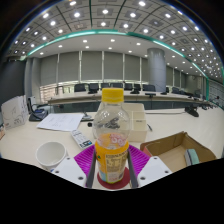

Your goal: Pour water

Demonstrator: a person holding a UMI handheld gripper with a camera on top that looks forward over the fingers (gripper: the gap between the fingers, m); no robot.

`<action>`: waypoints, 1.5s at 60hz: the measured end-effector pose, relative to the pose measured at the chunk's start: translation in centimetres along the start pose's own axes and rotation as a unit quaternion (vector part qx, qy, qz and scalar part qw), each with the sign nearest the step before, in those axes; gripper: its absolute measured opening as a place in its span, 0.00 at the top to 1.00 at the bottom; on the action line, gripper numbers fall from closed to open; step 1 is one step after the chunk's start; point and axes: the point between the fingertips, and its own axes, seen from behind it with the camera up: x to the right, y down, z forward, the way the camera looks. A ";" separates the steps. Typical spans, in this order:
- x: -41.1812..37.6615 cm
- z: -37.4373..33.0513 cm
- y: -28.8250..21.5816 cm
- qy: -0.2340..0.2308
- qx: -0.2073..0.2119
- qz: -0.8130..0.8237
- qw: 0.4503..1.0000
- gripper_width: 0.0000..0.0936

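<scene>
A clear bottle (111,135) with a yellow cap and orange drink in its lower part stands upright between my fingers, its base over a dark red coaster (112,182). My gripper (112,168) is shut on the bottle, with the magenta pads (86,158) pressing its labelled lower half from both sides. A white cup (51,153) stands on the table to the left of the fingers, a little ahead of them.
A brown cardboard box (180,148) lies to the right of the fingers. Papers (60,121) and a keyboard-like item (82,139) lie on the pale table (170,122) beyond. Office desks and monitors line the far wall.
</scene>
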 end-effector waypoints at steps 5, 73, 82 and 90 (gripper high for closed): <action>0.2 -0.3 0.5 0.014 -0.025 0.002 1.000 0.22; -17.1 -42.1 -5.7 0.056 -0.118 -0.036 0.991 0.09; -17.3 -42.3 -5.9 0.050 -0.117 -0.030 0.991 0.08; -16.9 -42.1 -6.0 0.051 -0.117 -0.037 0.991 0.08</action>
